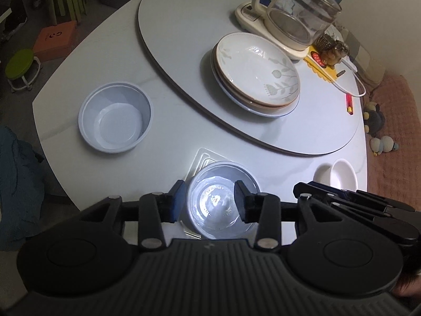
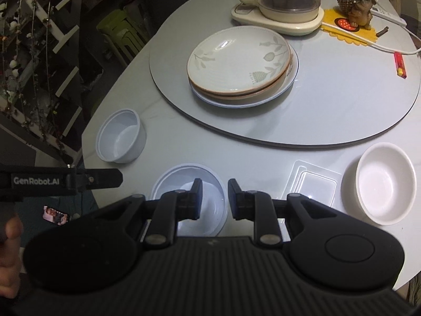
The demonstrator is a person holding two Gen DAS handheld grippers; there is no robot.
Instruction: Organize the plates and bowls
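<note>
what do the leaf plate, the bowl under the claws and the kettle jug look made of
Leaf plate: probably glazed ceramic, glossy highlight, bare brown rim. Bowl under the claws: likely thin clear plastic, see-through with moulded ridges. Kettle jug: seemingly clear glass on a cream plastic base.

We look steeply down from above the near edge of the table (image 1: 65,100), each view along its own gripper's fingers toward the far edge. The left wrist view hangs close over the clear bowl (image 1: 221,200); the right wrist view sits just beside it. Both share the stacked plates (image 2: 239,65) and kettle (image 2: 284,0).
</note>
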